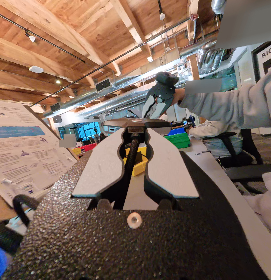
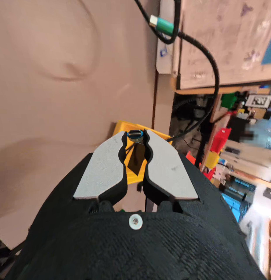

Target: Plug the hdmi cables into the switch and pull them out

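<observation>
Black and flat, the switch point(image 1: 136, 123) is seen at the tips of the left gripper point(image 1: 135, 131), dead ahead at twelve o'clock in the left wrist view. The left gripper is clenched on a ribbed black plug point(image 1: 135, 129), which is seated in, or just at, the switch's near edge; which of the two cannot be told. That plug's braided cable point(image 1: 131, 153) is run straight back between the fingers toward six o'clock, so its long axis is in line with the gripper and any pull is judged to go straight back.

From the left gripper, the right gripper point(image 1: 148, 112) is seen at about one o'clock, above the switch and tipped down toward it. In its own view the right gripper point(image 2: 135, 134) is shut on a blue-collared plug point(image 2: 134, 134), metal end pointed forward at twelve o'clock. A yellow bin point(image 2: 134, 160) is seen behind it; the switch is not shown there. The left gripper is the nearer to the switch.
</observation>
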### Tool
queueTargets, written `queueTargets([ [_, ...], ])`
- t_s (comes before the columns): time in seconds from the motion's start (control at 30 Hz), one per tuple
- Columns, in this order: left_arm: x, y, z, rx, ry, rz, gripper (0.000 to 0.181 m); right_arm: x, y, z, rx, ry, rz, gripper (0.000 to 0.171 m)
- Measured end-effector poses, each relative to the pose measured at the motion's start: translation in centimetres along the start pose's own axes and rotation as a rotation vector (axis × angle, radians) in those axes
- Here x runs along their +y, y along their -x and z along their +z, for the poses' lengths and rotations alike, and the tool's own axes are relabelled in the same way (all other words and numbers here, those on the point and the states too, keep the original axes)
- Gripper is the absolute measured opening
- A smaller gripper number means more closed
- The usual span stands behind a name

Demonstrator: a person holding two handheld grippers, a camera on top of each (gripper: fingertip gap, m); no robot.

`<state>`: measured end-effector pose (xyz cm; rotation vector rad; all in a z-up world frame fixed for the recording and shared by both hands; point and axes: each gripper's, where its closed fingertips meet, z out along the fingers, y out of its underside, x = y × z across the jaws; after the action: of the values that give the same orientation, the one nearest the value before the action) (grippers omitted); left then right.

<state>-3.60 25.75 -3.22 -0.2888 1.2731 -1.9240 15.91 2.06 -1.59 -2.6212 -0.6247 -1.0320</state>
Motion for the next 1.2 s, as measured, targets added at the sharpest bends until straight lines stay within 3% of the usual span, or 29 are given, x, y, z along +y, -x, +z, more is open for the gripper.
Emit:
queueTargets([
  [0.03,0.1,-0.5,0.5,0.022,-0.003,-0.001,0.022,1.0,-0.8,-0.1,0.037,0.016,0.025,0.021],
  [0.2,1.7,-2.4,2.3,0.1,0.078,-0.005,0.022,5.7,-3.8,0.1,0.249,0.105,0.16,0.02],
  [0.37,4.1,-4.0,4.2,0.141,0.175,0.013,0.022,2.4,-2.9,-0.8,0.202,-0.161,0.268,0.02],
  [0.53,3.0,-3.9,4.2,0.135,0.123,0.0,0.022,6.4,-2.8,0.5,0.233,0.011,0.183,0.02],
  [0.8,1.2,-3.0,3.1,0.106,0.068,-0.003,0.022,14.2,-0.2,5.7,0.1,0.152,0.253,0.02],
  [1.0,1.8,-2.9,3.0,0.105,0.084,-0.016,0.022,14.1,1.6,10.1,-0.033,-0.074,0.525,0.02],
  [1.2,2.1,-2.5,2.7,0.092,0.086,-0.032,0.022,10.2,-0.9,9.1,-0.165,-0.461,0.907,0.02],
])
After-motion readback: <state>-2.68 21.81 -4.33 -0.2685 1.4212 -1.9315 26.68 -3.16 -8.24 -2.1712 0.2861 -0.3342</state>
